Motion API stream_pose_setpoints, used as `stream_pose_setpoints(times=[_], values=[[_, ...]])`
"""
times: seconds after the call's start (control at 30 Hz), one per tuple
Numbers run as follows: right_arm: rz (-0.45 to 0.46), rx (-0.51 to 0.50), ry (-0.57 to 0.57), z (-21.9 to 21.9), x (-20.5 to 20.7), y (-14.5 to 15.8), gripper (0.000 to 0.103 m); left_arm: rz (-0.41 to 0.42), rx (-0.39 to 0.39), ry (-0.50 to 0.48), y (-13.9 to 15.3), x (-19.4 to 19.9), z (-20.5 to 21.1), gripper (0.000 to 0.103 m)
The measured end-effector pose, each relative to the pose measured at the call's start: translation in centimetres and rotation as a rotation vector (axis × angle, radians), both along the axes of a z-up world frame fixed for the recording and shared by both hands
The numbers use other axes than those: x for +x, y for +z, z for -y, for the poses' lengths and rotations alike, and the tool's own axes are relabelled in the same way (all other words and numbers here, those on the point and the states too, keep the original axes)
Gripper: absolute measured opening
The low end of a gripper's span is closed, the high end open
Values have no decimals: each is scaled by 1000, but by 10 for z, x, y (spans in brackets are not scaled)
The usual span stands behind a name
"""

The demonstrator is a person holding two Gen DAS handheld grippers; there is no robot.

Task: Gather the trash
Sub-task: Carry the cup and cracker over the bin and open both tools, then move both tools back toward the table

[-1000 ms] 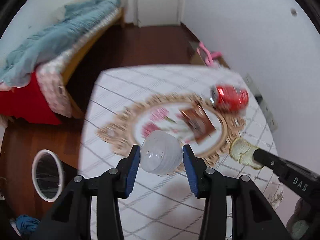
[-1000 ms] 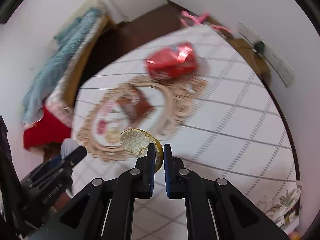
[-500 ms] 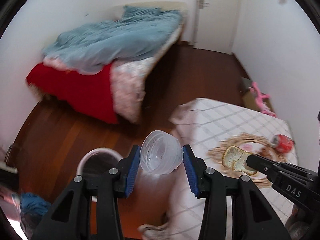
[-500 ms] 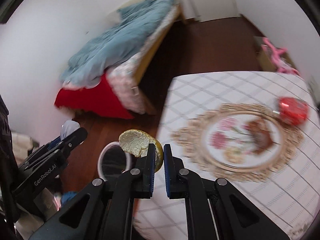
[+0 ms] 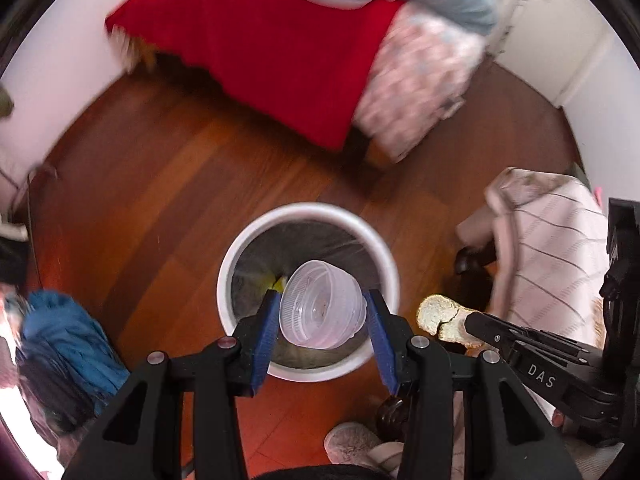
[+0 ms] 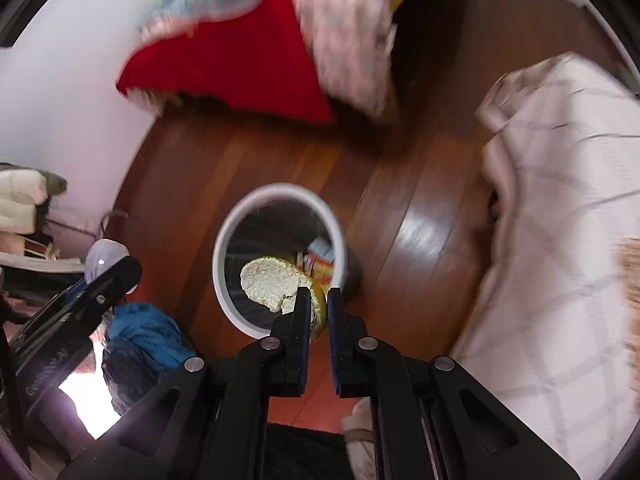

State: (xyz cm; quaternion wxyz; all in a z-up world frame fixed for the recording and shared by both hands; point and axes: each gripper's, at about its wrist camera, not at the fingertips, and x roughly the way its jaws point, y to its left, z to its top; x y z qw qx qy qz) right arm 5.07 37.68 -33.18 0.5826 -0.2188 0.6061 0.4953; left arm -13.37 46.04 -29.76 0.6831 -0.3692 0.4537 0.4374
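Note:
My left gripper is shut on a clear plastic cup and holds it over the open mouth of a white round trash bin on the wooden floor. My right gripper is shut on a yellow fruit peel and holds it over the same bin. The peel and right gripper also show in the left wrist view, just right of the bin. Some wrappers lie inside the bin.
The table with its white checked cloth stands to the right of the bin. A bed with a red cover is beyond it. Blue cloth lies on the floor at left. A slippered foot is near the bottom.
Both grippers swung away from the table top to the left and down, carrying the cup and the peel, and now hang over the trash bin.

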Motion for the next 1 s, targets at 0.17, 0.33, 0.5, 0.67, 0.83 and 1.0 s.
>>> stream_pose_setpoints(times=[0.17,0.33,0.5,0.67,0.83,1.0], values=[[8,-86,36,-50,-18,-59,9,23,-134,54,-47,-19,-34,40],[42,-127,97,-90,-31,-89,12,38,-205,97,-71,-30,-45,41],[86,-149,129,-108,-32,-99,69,31,-204,137,-75,-38,-51,78],[141,-164,175,-101,-35,-101,98,-13,-188,149,-72,-48,-44,97],[202,-181,194,-86,-39,-94,103,-60,-135,145,-64,-54,-34,101],[218,-178,204,-71,-41,-86,103,-81,-100,143,-54,-59,-19,101]])
